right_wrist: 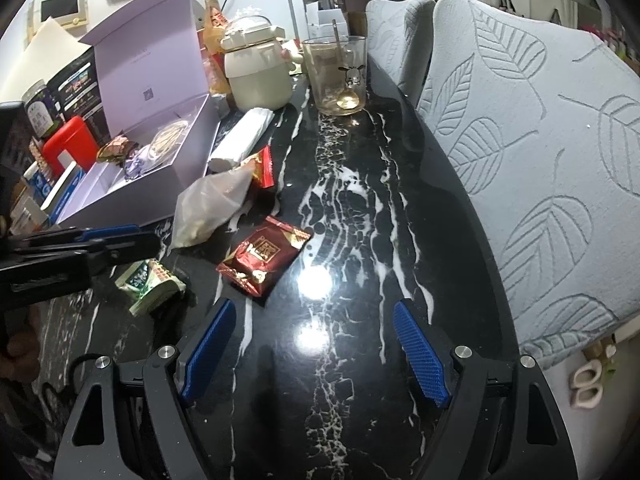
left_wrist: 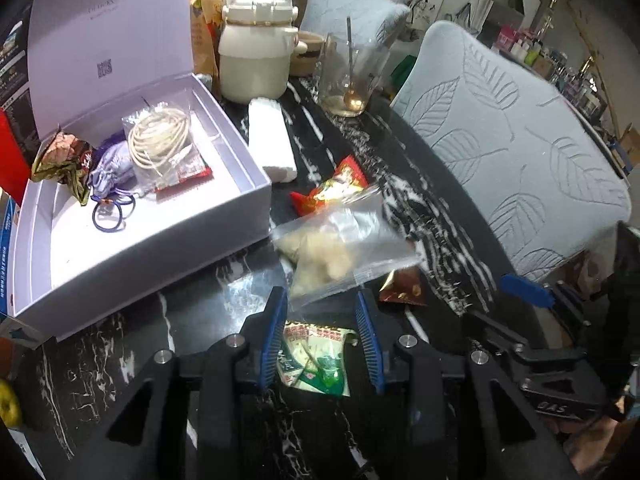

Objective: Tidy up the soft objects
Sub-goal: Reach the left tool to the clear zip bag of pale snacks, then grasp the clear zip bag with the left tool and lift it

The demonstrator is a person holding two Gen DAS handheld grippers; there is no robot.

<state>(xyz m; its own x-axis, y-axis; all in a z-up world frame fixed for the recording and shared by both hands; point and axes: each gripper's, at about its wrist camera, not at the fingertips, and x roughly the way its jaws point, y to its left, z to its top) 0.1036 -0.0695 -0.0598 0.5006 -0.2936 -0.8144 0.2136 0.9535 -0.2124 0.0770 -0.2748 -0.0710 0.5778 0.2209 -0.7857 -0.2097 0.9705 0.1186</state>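
Left tool (left_wrist: 322, 300) half-spread over green-white packet (left_wrist: 316, 360); right tool (right_wrist: 312, 312) wide — bare counter (right_wrist: 352, 220) ahead; lavender box (left_wrist: 240, 200) holds cord bag (left_wrist: 160, 136).

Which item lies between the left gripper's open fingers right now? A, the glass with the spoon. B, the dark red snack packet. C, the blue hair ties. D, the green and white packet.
D: in the left wrist view the green and white packet lies on the table between the open fingers of the left gripper.
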